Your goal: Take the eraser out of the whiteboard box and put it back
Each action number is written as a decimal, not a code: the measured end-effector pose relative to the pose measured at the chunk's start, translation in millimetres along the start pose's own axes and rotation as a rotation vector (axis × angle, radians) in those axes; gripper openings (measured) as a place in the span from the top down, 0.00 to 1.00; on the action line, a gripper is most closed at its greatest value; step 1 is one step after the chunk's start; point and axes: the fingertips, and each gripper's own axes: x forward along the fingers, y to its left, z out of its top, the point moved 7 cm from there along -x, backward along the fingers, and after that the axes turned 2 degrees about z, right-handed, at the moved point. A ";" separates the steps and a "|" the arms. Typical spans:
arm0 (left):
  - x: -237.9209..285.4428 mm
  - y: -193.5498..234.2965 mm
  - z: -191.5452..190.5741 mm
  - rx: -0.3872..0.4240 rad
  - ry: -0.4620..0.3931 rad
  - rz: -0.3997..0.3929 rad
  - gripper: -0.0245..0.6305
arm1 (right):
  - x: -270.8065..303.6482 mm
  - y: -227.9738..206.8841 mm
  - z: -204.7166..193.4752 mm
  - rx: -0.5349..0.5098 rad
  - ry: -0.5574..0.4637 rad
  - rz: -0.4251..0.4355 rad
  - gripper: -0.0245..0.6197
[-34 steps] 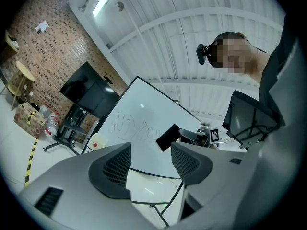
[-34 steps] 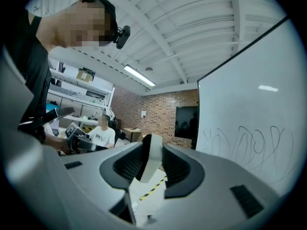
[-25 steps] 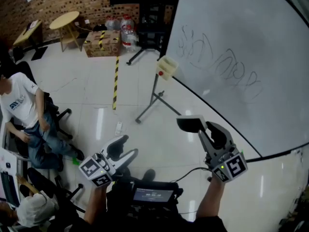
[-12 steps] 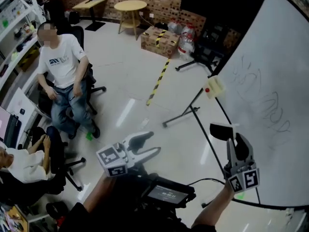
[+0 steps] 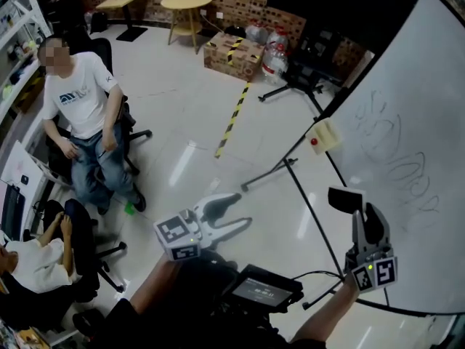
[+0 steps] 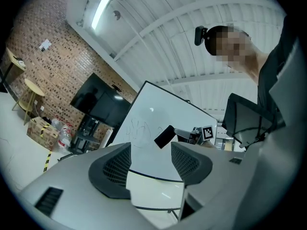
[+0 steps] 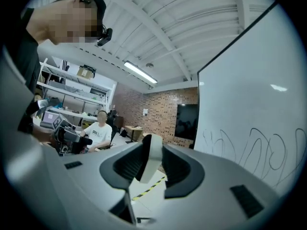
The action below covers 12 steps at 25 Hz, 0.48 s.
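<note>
My right gripper [image 5: 357,211] is shut on the eraser [image 5: 344,198], a block with a black back, held out in front of the whiteboard [image 5: 407,122]. In the right gripper view the eraser [image 7: 149,157] stands on edge between the jaws, its white felt side showing. The cream whiteboard box [image 5: 327,134] hangs on the board's left edge, up and to the left of the eraser and well apart from it. My left gripper [image 5: 237,211] is open and empty over the floor. In the left gripper view, the left gripper [image 6: 151,159] frames the eraser [image 6: 164,136] far off.
A person in a white T-shirt [image 5: 76,93] sits on an office chair at the left. Another person [image 5: 29,260] is at the lower left. The whiteboard's stand legs [image 5: 265,174] spread over the floor. Yellow-black tape [image 5: 232,122], a cardboard box [image 5: 232,53] and a round table [image 5: 190,2] lie further back.
The head view has swung left, so the seated person now shows in full. Both grippers have shifted sideways along the board. The right one keeps hold of the eraser.
</note>
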 end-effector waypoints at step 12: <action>15.9 77.4 21.6 -0.021 -0.031 -0.034 0.57 | 73.2 -16.7 6.1 -0.047 0.066 -0.079 0.74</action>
